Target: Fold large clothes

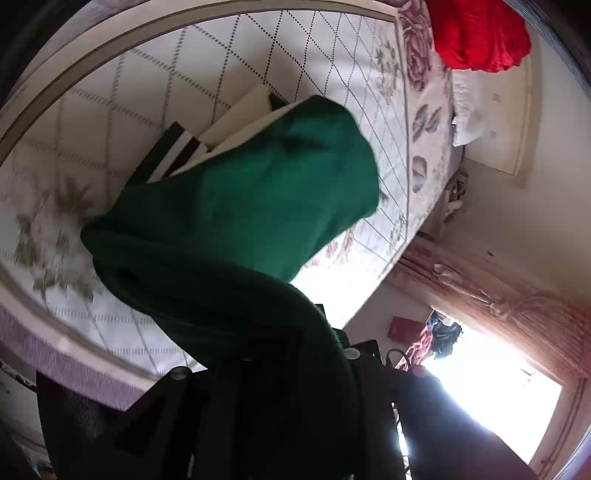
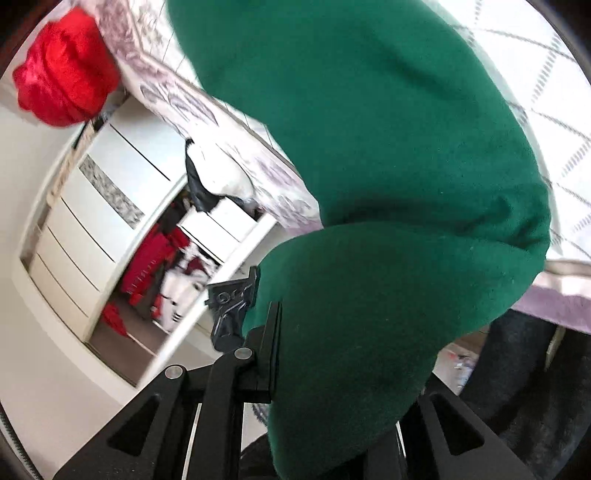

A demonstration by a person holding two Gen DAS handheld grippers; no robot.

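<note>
A large dark green garment [image 1: 251, 199] hangs in a thick bunch over the bed. It drapes over my left gripper [image 1: 280, 354] and hides its fingertips; the jaws seem closed on the cloth. In the right wrist view the same green garment [image 2: 388, 184] fills most of the frame and runs down between the fingers of my right gripper [image 2: 332, 369], which is shut on it. Only the left finger [image 2: 269, 350] shows.
A bed with a white quilted floral cover [image 1: 184, 74] lies below. A folded stack of striped and cream clothes [image 1: 207, 140] sits on it. A red bundle [image 1: 476, 33] lies at the bed's far end. White drawers [image 2: 92, 221] and an open wardrobe stand beside the bed.
</note>
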